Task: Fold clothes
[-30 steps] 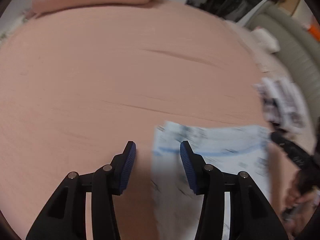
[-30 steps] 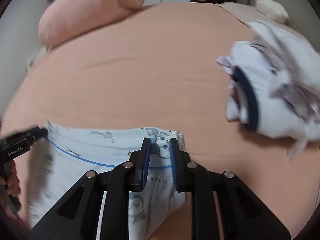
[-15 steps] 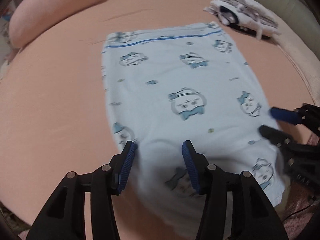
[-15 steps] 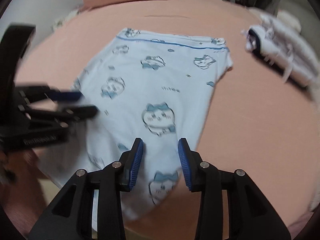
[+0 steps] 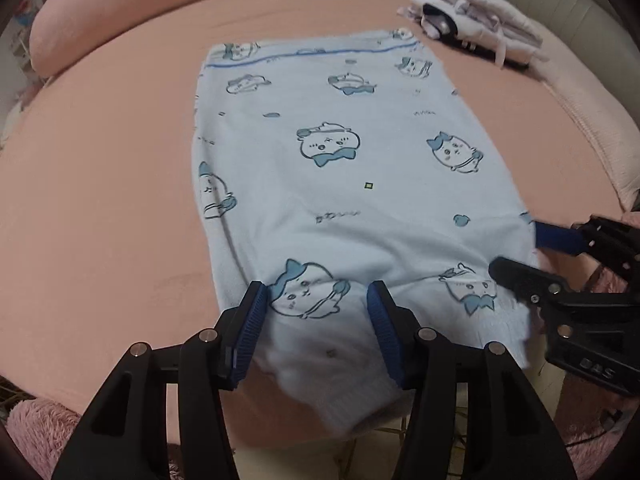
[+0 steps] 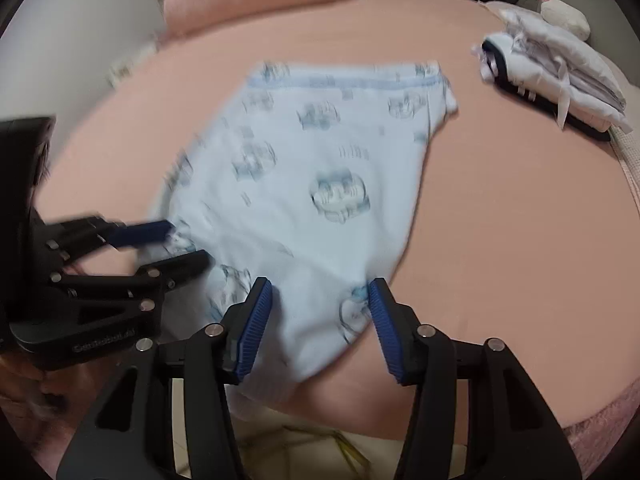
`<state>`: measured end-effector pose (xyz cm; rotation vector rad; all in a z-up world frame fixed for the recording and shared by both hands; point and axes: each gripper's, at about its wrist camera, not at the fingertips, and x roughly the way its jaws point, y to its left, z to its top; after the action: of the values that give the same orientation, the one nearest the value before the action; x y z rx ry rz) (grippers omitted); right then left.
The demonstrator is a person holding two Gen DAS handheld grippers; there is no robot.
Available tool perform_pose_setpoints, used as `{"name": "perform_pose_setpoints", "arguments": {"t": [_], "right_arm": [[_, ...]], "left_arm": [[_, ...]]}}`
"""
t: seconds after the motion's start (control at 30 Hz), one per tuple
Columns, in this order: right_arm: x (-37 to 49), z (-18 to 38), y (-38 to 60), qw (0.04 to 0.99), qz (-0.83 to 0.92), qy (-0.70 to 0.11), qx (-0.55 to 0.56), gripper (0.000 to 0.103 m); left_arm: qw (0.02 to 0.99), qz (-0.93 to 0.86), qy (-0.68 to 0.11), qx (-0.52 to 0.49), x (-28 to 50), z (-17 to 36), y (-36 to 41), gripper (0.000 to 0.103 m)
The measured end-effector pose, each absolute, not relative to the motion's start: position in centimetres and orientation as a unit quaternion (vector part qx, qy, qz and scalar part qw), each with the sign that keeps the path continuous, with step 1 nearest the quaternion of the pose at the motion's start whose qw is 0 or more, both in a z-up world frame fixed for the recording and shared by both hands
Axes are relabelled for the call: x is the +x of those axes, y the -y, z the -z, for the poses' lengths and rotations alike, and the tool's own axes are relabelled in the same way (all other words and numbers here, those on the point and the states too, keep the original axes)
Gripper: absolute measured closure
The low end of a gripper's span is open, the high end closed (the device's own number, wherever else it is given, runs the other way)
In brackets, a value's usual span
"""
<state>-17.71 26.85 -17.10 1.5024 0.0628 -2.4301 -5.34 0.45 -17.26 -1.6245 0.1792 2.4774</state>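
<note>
Both grippers have drawn back from the far hem of the pale blue garment [image 5: 344, 184] to its near end, and the cloth that a second ago was bunched under them now lies spread flat along the pink bed [image 5: 100, 184], its blue-striped hem far from the cameras and its near end drooping over the bed's edge. Left gripper [image 5: 316, 312] hovers over that near end with its jaws opening, cloth lying between the blue pads but not pinched; the right gripper [image 6: 320, 312] does the same at the other near corner, its jaws also opening and noticeably wider than a second ago, when they were nearly pressed together on the hem. My reading is that the spreading step is finished and the piece has been let go, so a fold can begin, most likely by taking the near corners afresh. By count: one garment being worked, printed with cartoon faces; one stack of folded white clothes [image 5: 480, 24] well apart at the far right of the bed; one pink pillow [image 5: 120, 12] at the far left; two grippers
</note>
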Motion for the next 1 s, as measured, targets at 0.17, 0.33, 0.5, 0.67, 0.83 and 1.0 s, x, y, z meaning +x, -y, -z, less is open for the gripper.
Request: {"name": "perform_pose_setpoints", "arguments": {"t": [0.17, 0.33, 0.5, 0.67, 0.83, 1.0], "right_arm": [[-15.0, 16.6, -29.8, 0.132, 0.841, -0.009, 0.524, 0.052], [-14.6, 14.4, -29.8, 0.149, 0.855, 0.012, 0.496, 0.052], [-15.0, 15.7, -27.4, 0.166, 0.841, -0.026, 0.515, 0.052], [-14.3, 16.1, -28.6, 0.147, 0.83, -0.039, 0.536, 0.044], [-14.1, 15.1, -30.1, 0.156, 0.835, 0.02, 0.527, 0.044], [-14.7, 16.5, -30.3, 0.149, 0.825, 0.004, 0.546, 0.045]], "left_arm": [[0.054, -0.834, -0.026, -0.548, -3.6, 16.5, 2.5, 0.042], [0.075, -0.832, 0.105, -0.539, -3.9, 15.9, 4.7, 0.043], [0.041, -0.818, 0.059, -0.571, -3.3, 16.9, 4.5, 0.04], [0.032, -0.816, 0.068, -0.573, -1.6, 16.4, 6.0, 0.037], [0.063, -0.814, 0.136, -0.561, -1.4, 15.9, 6.3, 0.041], [0.041, -0.806, 0.106, -0.582, -1.4, 16.6, 5.4, 0.041]]}}
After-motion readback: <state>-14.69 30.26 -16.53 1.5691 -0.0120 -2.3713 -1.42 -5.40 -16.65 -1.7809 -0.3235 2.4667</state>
